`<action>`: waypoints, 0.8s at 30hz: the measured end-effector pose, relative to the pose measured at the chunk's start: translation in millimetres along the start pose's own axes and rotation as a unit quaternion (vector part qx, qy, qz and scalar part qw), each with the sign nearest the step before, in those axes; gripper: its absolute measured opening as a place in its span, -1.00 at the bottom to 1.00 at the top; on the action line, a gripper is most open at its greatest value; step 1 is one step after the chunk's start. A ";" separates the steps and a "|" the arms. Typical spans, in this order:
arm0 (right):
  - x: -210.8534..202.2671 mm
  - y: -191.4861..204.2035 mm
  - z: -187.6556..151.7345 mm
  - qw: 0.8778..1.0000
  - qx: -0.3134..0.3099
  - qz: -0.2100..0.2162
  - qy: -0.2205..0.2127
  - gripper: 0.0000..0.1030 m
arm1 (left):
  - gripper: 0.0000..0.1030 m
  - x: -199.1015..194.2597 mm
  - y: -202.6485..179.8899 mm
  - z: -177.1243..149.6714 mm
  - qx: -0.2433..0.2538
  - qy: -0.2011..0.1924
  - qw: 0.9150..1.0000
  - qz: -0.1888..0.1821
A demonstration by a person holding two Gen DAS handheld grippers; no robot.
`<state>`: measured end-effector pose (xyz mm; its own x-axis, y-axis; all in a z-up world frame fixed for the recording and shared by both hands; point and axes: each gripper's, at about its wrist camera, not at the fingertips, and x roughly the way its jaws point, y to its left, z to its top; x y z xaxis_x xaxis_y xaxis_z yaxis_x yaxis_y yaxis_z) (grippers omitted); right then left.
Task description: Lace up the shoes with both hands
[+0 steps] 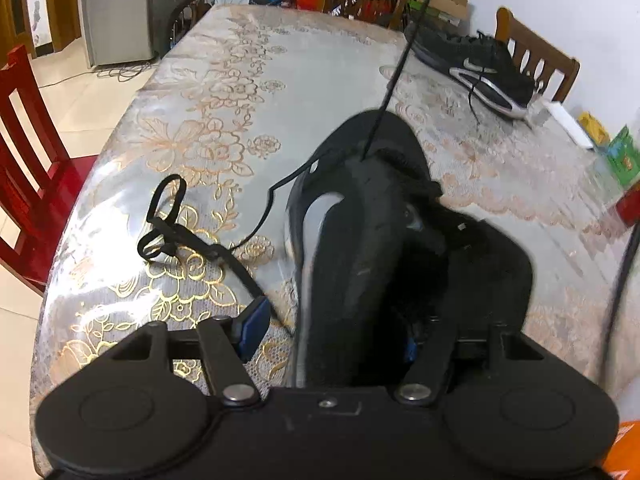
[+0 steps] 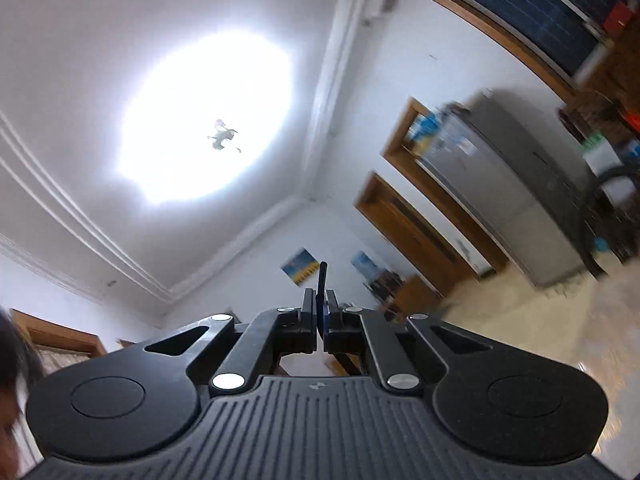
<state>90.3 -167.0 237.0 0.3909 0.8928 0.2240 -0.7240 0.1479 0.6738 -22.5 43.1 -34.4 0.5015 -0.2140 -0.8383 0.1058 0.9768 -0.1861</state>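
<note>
A black shoe [image 1: 360,240] with a silver stripe lies on the floral tablecloth [image 1: 240,100], heel toward the camera. My left gripper [image 1: 332,338] straddles its heel, open. The left blue pad [image 1: 254,328] stands clear of the sole, while the right pad is mostly hidden behind the shoe. A black lace [image 1: 396,68] runs taut from the shoe's eyelets up and out of the frame's top. The other lace end [image 1: 168,220] lies looped on the cloth to the left. In the right wrist view my right gripper [image 2: 320,316] points at the ceiling, shut on the lace tip [image 2: 322,276], which pokes up between the pads.
A second black shoe [image 1: 480,68] lies at the table's far right near a wooden chair [image 1: 536,56]. A red chair [image 1: 28,168] stands at the left edge. Small boxes [image 1: 616,152] sit along the right edge. A person's hair [image 2: 12,360] shows at the lower left.
</note>
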 end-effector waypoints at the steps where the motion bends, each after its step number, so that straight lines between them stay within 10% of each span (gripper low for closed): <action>1: 5.8 5.2 3.7 1.000 -0.006 0.005 0.003 -0.95 | 0.28 0.4 -1.2 -1.5 0.004 -0.005 1.000 0.000; 24: 63.5 97.2 47.7 0.992 -0.077 0.098 0.018 -0.95 | 0.32 10.6 -9.0 1.8 0.020 -0.002 1.000 -0.024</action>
<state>71.9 -116.3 350.3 0.2152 0.9253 0.3124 -0.8638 0.0311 0.5029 -16.6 32.1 -40.7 0.4988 -0.2603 -0.8267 0.1633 0.9650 -0.2053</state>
